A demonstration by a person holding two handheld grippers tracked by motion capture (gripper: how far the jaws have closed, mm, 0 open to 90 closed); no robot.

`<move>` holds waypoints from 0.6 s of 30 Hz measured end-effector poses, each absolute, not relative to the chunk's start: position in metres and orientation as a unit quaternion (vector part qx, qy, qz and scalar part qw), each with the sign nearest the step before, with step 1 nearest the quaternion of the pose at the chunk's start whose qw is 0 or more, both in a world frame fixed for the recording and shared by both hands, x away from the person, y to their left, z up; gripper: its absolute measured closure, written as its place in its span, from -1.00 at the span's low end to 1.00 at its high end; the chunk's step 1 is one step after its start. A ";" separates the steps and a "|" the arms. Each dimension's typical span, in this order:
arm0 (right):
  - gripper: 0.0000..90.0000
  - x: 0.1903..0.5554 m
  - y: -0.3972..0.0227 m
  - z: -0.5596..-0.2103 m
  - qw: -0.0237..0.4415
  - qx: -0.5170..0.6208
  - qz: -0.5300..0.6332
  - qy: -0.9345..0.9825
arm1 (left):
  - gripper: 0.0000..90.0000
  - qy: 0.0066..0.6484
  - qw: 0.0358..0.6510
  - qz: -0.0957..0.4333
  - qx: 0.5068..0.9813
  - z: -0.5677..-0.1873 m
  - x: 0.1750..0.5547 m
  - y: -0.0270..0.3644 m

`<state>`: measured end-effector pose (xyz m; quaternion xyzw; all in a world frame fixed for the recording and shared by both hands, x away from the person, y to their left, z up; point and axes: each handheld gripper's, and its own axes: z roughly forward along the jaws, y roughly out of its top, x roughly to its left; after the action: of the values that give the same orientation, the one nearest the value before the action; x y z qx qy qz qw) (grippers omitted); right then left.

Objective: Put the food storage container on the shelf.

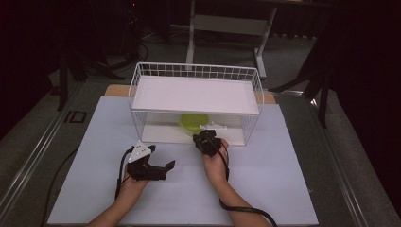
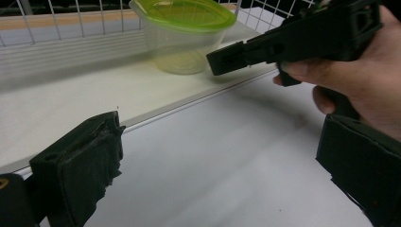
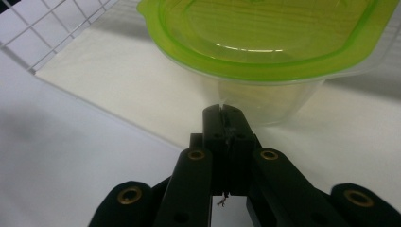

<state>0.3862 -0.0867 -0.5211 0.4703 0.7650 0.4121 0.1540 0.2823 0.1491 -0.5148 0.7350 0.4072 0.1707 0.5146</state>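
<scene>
Before the container (image 3: 265, 42), right gripper (image 3: 226, 111) pinched empty (left gripper (image 2: 222, 156) wide).

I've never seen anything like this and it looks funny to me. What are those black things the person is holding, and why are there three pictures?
Those black things are tools. Each is a hand-held gripper with two jaws that pinch, like big tweezers. A person holds one in each hand.

The three pictures show one moment from three cameras. The high view looks down on the white table from above. You can see the left hand-held gripper and the right hand-held gripper there. The other two cameras ride on the grippers and look along their jaws.

On the table stands a white wire basket with a flat white board on top. Inside it sits a clear plastic tub with a green lid.

Nothing is held. The left gripper's jaws stand wide apart. The right gripper's jaws are pressed together, just in front of the tub.
</scene>
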 end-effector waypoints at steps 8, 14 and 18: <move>0.96 0.398 -0.086 -0.521 0.162 0.473 0.410 0.763 | -0.95 0.411 0.516 0.168 0.733 -0.513 0.281 0.151; 0.81 0.389 -0.088 -0.518 0.159 0.464 0.411 0.768 | -0.95 0.410 0.516 0.167 0.733 -0.512 0.281 0.151; 0.49 0.373 -0.093 -0.514 0.150 0.437 0.425 0.778 | -0.95 0.409 0.516 0.165 0.734 -0.510 0.280 0.150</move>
<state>0.3729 -0.0927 -0.5136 0.4371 0.7782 0.4252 0.1503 0.2804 0.1499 -0.5104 0.7340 0.4092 0.1653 0.5163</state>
